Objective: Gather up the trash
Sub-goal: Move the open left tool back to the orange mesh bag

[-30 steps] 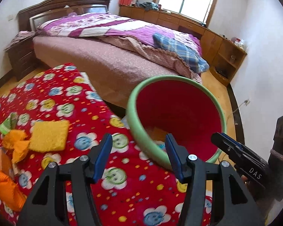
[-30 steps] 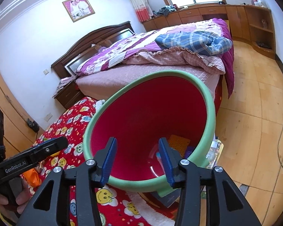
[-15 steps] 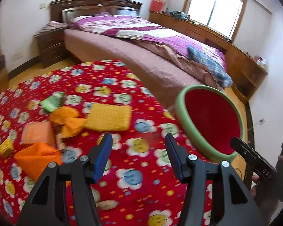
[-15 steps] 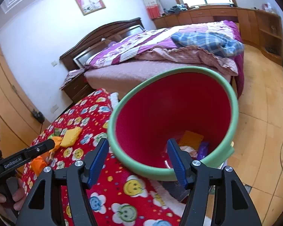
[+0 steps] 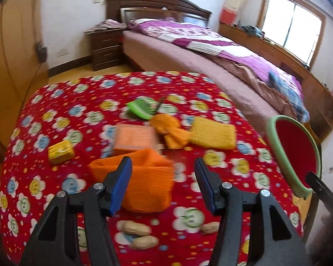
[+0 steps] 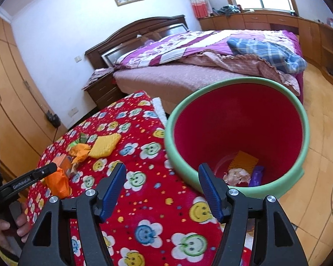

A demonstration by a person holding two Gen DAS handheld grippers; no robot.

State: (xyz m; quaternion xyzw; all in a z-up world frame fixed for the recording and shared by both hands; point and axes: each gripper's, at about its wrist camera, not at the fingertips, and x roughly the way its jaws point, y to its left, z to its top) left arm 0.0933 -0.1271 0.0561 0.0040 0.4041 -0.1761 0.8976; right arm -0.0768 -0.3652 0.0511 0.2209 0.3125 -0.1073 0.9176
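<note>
My left gripper (image 5: 162, 173) is open and hovers just above an orange bag (image 5: 148, 186) on the red flowered table (image 5: 55, 102); its pads touch nothing. Beyond the bag lie a pale orange box (image 5: 133, 138), a small yellow box (image 5: 61, 151), a green packet (image 5: 142, 107), a crumpled orange wrapper (image 5: 168, 130) and a yellow packet (image 5: 213, 133). Peanuts (image 5: 137, 230) lie under the gripper. My right gripper (image 6: 162, 173) has its jaws opening, with nothing between them, over the table edge beside the green-rimmed red bin (image 6: 171, 133). Inside the bin are a ridged packet (image 6: 244, 161), crumpled paper (image 6: 236, 175) and a purple wrapper (image 6: 256, 176).
The bin (image 5: 277, 146) stands on the floor off the table's right edge. A bed (image 6: 188, 77) with purple covers is behind it, a nightstand (image 5: 106, 46) beside that. A wardrobe (image 6: 11, 99) runs along the left wall. A hand (image 6: 8, 223) holds the left gripper's handle.
The left gripper swung left, away from the bin, and now sits over the trash on the table. The right gripper's jaws widened and it drew back from the bin's mouth.
</note>
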